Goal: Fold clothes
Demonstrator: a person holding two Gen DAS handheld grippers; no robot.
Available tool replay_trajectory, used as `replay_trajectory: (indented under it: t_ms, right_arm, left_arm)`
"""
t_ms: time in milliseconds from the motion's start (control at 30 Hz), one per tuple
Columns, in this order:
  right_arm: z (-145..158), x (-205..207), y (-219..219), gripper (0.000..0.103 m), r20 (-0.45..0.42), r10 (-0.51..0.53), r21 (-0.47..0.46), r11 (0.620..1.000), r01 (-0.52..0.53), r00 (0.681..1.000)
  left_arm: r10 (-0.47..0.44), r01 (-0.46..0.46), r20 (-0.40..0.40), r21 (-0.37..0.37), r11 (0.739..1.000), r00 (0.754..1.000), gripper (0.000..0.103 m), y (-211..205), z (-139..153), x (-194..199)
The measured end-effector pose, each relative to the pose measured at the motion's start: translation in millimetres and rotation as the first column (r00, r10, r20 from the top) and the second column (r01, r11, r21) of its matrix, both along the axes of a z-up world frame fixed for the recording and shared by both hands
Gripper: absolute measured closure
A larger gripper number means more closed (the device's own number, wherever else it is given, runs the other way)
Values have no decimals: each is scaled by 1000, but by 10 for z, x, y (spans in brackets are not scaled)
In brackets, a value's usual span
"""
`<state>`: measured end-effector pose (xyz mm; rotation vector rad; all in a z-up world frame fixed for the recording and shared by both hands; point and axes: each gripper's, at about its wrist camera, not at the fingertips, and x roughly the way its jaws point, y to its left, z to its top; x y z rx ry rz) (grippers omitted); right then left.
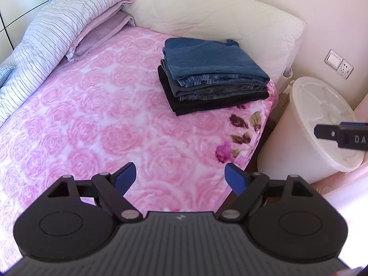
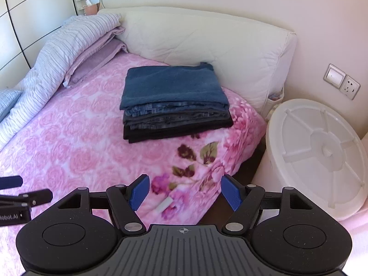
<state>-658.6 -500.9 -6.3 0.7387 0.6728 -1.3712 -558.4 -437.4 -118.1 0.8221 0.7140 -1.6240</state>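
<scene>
Looks about finished to me: the stack of folded clothes (image 1: 212, 74) sits neatly at the bed's (image 1: 96, 119) head-end corner, near the headboard (image 1: 218, 18), and I see nothing unfolded left. Both the left claw (image 1: 180, 178) and right claw (image 2: 184, 193) hang wide open, holding nothing

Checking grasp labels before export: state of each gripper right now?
Left gripper: open, blue-padded fingers apart, nothing between them, over the pink rose-patterned blanket.
Right gripper: open, holding nothing, also over the blanket.
</scene>
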Motion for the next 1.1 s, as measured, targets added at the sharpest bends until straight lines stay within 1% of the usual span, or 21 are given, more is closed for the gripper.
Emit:
replay_trajectory:
  t_ms: [233,367,467,567,700,733,767,833,967,1067,1100]
  right_arm:
    - [147,94,120,31,-24,-11,-38,999,10,1000]
    - [176,98,162,31,-32,-24,-43,999,23,999]
    - [201,76,179,31,-36,-33,-45,998,32,999]
    - [229,54,157,31,-47,-29,-49,998,27,998]
    - [248,-4,51,31,-55,-4,-44,999,1,998]
    - [259,-27,19,31,-56,4,-45,999,-6,998]
    - [271,-59,-14,31,-59,11,-48,999,-13,998]
    - [294,-126,-84,31,-63,24,-54,998,-27,998]
    - [321,-328,-280,31,-59,40,-52,998,-43,997]
    - [327,-462,-439,31,-64,64,-53,996,-68,996]
    - [322,-501,-489,31,-62,74,-52,996,-77,995]
  left_arm:
    - [-26,25,-13,-61,998,1000,22,-1,133,5]
    - [-36,38,31,-76,996,999,22,11,148,-61]
    - [-29,28,-4,-68,997,1000,22,-6,158,-72]
    - [-19,18,-19,-72,997,1000,22,-40,183,-108]
    - [11,-3,60,-127,992,998,22,-106,257,-248]
    - [25,-16,69,-135,991,997,22,-133,272,-287]
    - [37,-28,62,-140,990,997,22,-158,284,-318]
    - [59,-53,36,-135,989,998,22,-221,286,-385]
    - [112,-107,43,-105,989,993,22,-367,247,-586]
    - [149,-138,95,-114,984,984,22,-452,235,-762]
    - [155,-143,100,-118,983,983,21,-472,238,-811]
